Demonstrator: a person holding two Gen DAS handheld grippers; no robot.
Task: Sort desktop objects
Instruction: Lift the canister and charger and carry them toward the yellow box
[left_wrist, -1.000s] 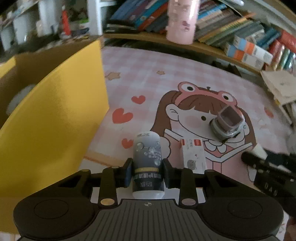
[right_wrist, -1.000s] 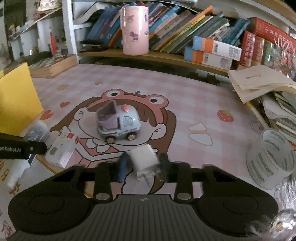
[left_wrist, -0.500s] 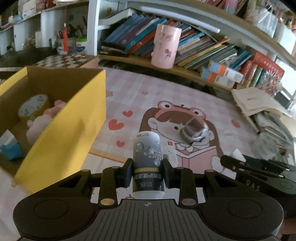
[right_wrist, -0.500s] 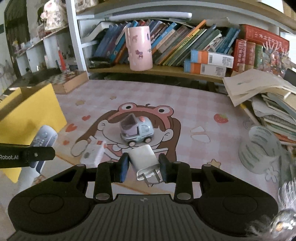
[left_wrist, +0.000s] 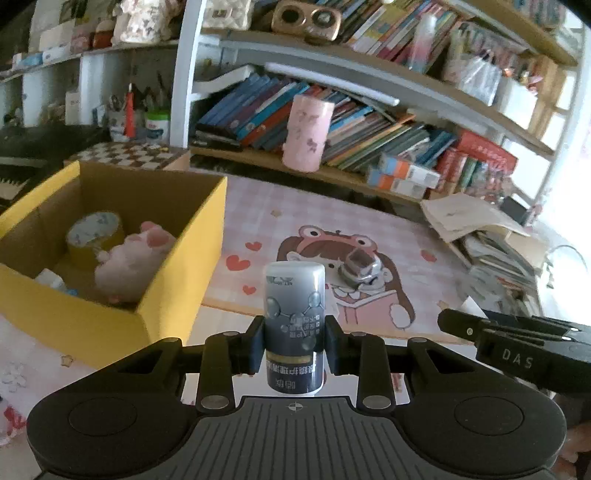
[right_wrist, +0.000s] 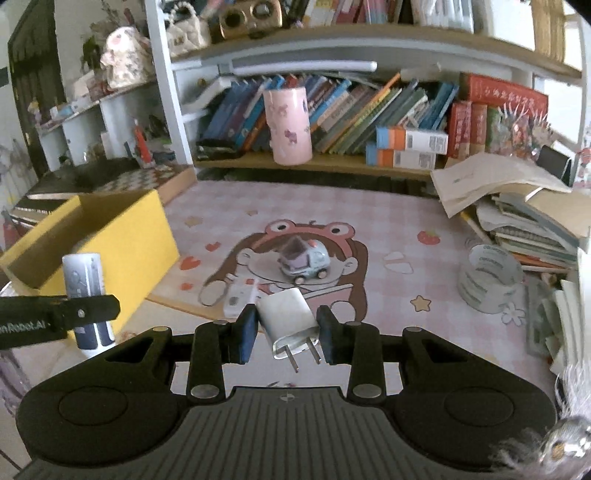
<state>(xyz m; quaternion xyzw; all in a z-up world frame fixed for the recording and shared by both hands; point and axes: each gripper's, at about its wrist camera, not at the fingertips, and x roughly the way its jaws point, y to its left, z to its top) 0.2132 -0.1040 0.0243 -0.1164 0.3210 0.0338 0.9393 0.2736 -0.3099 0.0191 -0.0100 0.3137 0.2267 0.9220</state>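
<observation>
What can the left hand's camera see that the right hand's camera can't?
Only the left wrist view looks down into the yellow box, where a tape roll and a pink plush toy lie. Only the right wrist view shows the white charger plug gripped by the right gripper, a small white box on the mat, and a clear tape roll by the book pile. Both show the toy car, the pink cup on the shelf, and the grey bottle clamped in the left gripper.
</observation>
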